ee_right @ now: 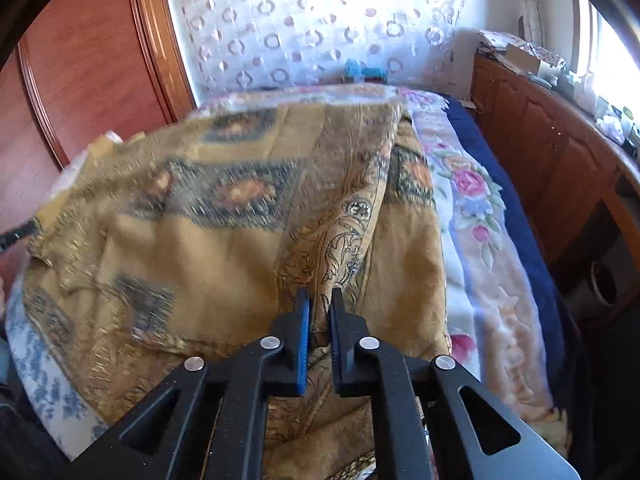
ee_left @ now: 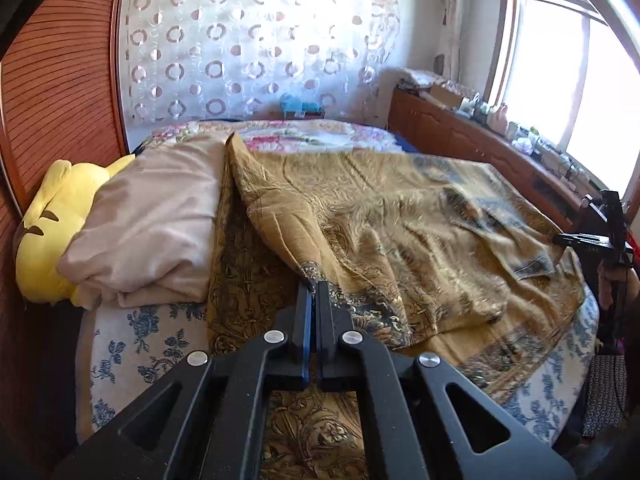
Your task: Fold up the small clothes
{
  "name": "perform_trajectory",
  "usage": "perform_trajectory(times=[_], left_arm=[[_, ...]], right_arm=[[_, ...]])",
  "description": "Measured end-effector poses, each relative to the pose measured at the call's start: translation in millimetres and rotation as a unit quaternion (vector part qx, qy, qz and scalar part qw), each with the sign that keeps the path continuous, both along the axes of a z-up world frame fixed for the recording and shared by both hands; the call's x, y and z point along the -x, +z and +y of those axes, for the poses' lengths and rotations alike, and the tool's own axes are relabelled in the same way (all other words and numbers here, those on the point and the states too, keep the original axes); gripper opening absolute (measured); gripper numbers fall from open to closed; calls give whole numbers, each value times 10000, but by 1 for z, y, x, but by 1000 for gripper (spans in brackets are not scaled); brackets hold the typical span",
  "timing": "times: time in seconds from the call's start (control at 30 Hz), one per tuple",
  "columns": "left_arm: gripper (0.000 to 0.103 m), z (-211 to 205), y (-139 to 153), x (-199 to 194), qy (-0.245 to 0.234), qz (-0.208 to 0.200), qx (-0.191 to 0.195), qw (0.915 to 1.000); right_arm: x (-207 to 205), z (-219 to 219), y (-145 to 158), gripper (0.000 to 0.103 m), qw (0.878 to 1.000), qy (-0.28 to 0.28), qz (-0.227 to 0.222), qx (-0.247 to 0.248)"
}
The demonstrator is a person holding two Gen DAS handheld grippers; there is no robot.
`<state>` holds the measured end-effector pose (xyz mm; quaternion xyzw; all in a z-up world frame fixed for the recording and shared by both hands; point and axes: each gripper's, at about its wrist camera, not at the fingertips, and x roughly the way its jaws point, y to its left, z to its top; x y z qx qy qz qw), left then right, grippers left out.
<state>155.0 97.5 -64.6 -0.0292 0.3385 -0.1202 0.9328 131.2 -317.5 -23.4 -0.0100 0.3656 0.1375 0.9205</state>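
The cloth (ee_left: 400, 216), a thin mustard-gold piece with dark paisley and floral borders, lies spread and rumpled over the bed (ee_left: 132, 344), its near edges lifted where both tools have hold of it. The left gripper (ee_left: 315, 286) is fully closed, its jaws pinching a dark-patterned corner of the cloth so that a ridge rises from the tips. The right gripper (ee_right: 320, 300) is nearly closed on a gathered fold of the cloth (ee_right: 224, 240), which runs down between its blue pads (ee_right: 305, 332); the fabric around it is motion-blurred. Beside the cloth on the left lie a beige pillow (ee_left: 152, 216) and a yellow plush (ee_left: 48, 232). A floral blanket (ee_right: 472, 216) lies under the cloth's far and right side.
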Motion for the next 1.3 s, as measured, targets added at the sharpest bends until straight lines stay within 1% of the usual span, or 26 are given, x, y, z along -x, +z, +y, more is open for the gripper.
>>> perform_trajectory(times=[0.1,0.2,0.37,0.43,0.47,0.5,0.57,0.6,0.63,0.7,0.77,0.83,0.9,0.93,1.03,1.07,1.13,1.17,1.23,1.27,1.3], left_arm=[[2,1,16,13,-50,-192,93,9998],[2,2,32,25,-132,-351,139,9992],[2,12,41,39,-93,-403,136,9991],[2,16,34,41,-14,-324,55,9995],[2,18,26,40,11,-222,-11,9998],[2,19,18,39,20,-83,-52,9999],[2,19,0,37,28,198,-148,9997],[2,20,-10,35,61,344,-235,9991],[2,20,-15,36,71,407,-264,9988],[2,23,-27,37,102,552,-302,9980],[2,22,-30,40,96,578,-360,9976],[2,22,-30,44,65,560,-410,9976],[2,23,-28,46,80,550,-420,9976],[2,24,-27,46,101,551,-415,9976],[2,24,-24,50,131,500,-388,9979],[2,24,-22,52,139,468,-390,9980],[3,22,-20,55,151,391,-406,9983],[6,22,-19,56,155,358,-421,9983],[27,22,-14,57,166,236,-464,9985],[34,21,-12,57,172,183,-470,9986],[47,22,-11,57,177,157,-448,9987]], right_arm=[[12,-5,14,6,9997,-10,-228,-87],[30,-6,26,6,9992,68,-399,-70],[69,-23,46,6,9975,118,-656,-233],[78,-33,47,6,9969,100,-670,-409],[80,-37,42,6,9971,75,-631,-419],[80,-39,34,6,9979,57,-524,-389],[75,-39,13,6,9993,113,-155,-322],[72,-39,3,6,9998,69,-47,-196],[72,-39,-6,6,10000,11,11,-87],[71,-39,-16,6,9999,-1,103,-93],[71,-39,-20,20,9999,-115,64,-37],[71,-37,-18,23,9998,-204,-51,30],[69,-32,-11,30,9994,-269,-223,73],[72,-28,-8,39,9990,-302,-297,121],[78,-9,-3,45,9982,-299,-497,173],[85,-4,-3,48,9982,-250,-517,147],[85,10,-5,51,9985,-100,-525,134],[84,14,-9,51,9985,-50,-526,142],[82,29,-15,52,9985,106,-502,172],[80,35,-17,52,9985,168,-489,171],[77,40,-21,52,9985,227,-472,164]])
